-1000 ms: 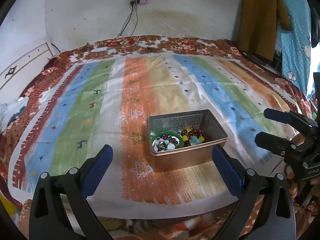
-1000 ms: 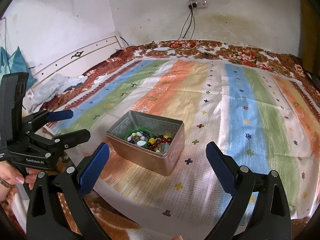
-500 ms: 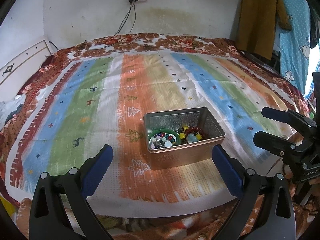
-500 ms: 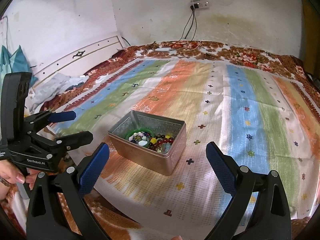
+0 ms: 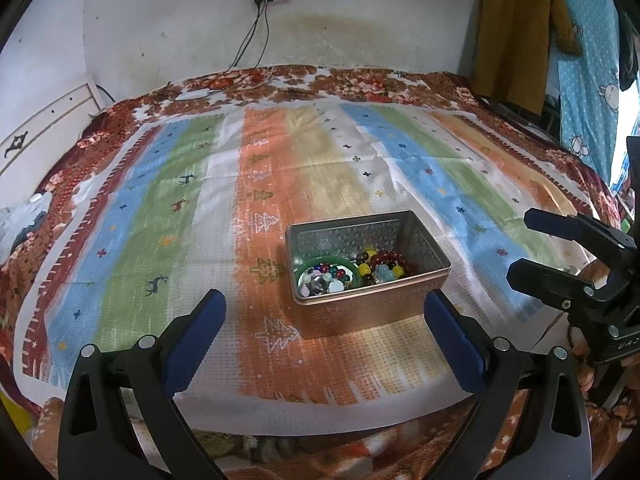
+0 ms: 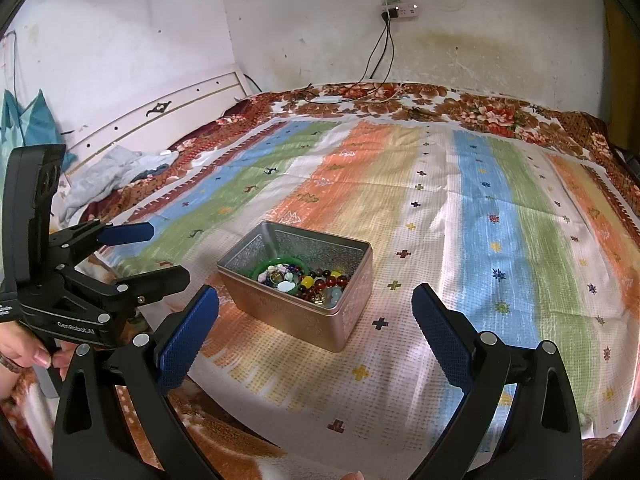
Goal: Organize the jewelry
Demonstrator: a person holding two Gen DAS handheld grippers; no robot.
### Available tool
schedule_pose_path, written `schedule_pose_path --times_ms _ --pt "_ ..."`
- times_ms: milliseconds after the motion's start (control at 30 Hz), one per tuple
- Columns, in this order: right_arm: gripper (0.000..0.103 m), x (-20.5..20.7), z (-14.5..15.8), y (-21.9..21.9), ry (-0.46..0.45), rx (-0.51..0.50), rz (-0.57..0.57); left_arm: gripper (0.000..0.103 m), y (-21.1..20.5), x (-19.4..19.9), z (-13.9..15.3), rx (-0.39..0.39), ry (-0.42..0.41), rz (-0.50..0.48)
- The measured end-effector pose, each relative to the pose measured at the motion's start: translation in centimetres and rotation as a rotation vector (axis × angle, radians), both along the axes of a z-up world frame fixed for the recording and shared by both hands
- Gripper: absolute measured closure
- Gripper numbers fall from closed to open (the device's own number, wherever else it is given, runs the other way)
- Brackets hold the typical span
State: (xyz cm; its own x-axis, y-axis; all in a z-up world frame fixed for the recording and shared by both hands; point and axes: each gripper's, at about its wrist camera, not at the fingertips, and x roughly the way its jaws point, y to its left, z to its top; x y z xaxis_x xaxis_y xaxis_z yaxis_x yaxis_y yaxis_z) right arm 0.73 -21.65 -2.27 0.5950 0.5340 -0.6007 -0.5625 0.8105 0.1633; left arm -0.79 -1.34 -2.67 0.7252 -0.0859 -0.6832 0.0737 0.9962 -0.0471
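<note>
1. A rectangular metal tin sat open on a striped, patterned blanket spread over the bed, near the bed's front edge.
2. Inside the tin lay the jewelry – a green bangle ringing a heap of small mixed beads on one side, and a string of dark red and yellow beads beside it.
3. The left tongs hovered just short of the tin with both blue-padded fingers spread wide apart, gripping nothing.
4. The right tongs hung likewise in front of the tin – fingers well apart, nothing between them.
5. In the right wrist view the left tongs appeared at the left edge, a person's hand wrapped round the handle; the tin stood between the two tools.
6. Behind the bed a white wall carried a power strip with cables hanging down to the floral bedcover.
7. A white headboard ran along the bed's left side, with crumpled grey cloth near it.
</note>
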Motion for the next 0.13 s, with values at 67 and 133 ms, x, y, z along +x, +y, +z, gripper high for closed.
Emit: schedule_pose_path --times_ms 67,133 --pt "0.005 0.00 0.00 0.00 0.000 0.000 0.000 0.006 -0.01 -0.03 -0.04 -0.001 -0.001 -0.001" --pt "0.005 -0.01 0.00 0.01 0.000 0.000 0.001 0.006 -0.02 0.02 0.00 -0.001 0.001 0.001"
